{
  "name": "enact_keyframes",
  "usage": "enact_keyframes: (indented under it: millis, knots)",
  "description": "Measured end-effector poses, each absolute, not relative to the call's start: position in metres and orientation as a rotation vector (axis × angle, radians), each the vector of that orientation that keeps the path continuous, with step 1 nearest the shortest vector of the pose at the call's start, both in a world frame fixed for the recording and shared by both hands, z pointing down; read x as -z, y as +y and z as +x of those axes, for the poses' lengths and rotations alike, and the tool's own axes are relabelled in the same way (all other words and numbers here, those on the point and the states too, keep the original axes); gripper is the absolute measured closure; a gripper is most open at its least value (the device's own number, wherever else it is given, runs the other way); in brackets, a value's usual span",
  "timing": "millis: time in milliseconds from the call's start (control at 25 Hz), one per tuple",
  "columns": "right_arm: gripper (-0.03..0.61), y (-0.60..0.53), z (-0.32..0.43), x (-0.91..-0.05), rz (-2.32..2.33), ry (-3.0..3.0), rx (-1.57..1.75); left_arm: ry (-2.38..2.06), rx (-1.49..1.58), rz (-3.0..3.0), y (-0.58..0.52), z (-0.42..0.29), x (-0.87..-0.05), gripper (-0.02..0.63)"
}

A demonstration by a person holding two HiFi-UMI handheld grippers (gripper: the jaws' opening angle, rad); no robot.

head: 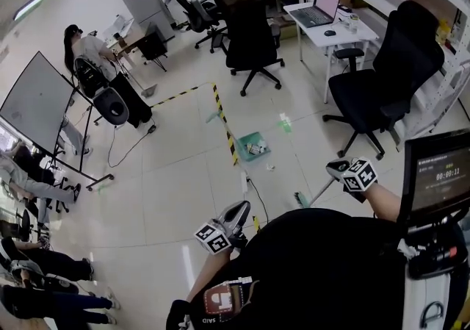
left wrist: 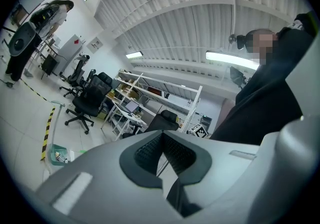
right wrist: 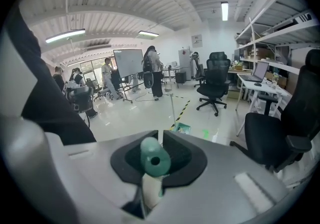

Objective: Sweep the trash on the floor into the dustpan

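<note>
The right gripper [right wrist: 159, 143] is clamped on a smooth white broom handle [right wrist: 155, 160] with a round teal end cap. The left gripper's [left wrist: 161, 140] ribbed black pads meet, holding nothing. On the glossy floor tiles [head: 183, 181], a squarish teal dustpan [head: 248, 139] holds small litter [head: 258, 149]. A green scrap [head: 285, 124] lies at its 2 o'clock.

The right tool [right wrist: 160, 137] is clamped on a white handle [right wrist: 154, 157] whose green cap faces the camera. Beyond the jaws, a green dustpan [right wrist: 183, 128] sits on the floor [right wrist: 135, 113] beside yellow-black tape [right wrist: 182, 108]. A laptop [right wrist: 260, 71] rests on the desk [right wrist: 272, 90].
</note>
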State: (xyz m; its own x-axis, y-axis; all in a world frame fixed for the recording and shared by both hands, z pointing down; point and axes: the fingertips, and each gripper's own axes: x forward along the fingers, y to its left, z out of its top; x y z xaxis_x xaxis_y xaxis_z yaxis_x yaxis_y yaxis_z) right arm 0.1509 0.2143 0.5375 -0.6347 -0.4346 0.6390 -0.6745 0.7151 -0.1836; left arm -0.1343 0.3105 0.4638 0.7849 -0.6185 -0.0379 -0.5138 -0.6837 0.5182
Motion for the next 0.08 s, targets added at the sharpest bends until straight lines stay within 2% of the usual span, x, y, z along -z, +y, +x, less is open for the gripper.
enact_keyframes:
  millis: [80]
  knots:
    - [0.549, 0.2205, 0.1563, -0.5377, 0.824, -2.342, -0.556, -0.836, 0.285, 2.470, 0.3141, -0.1241, -0.4663, 0.617]
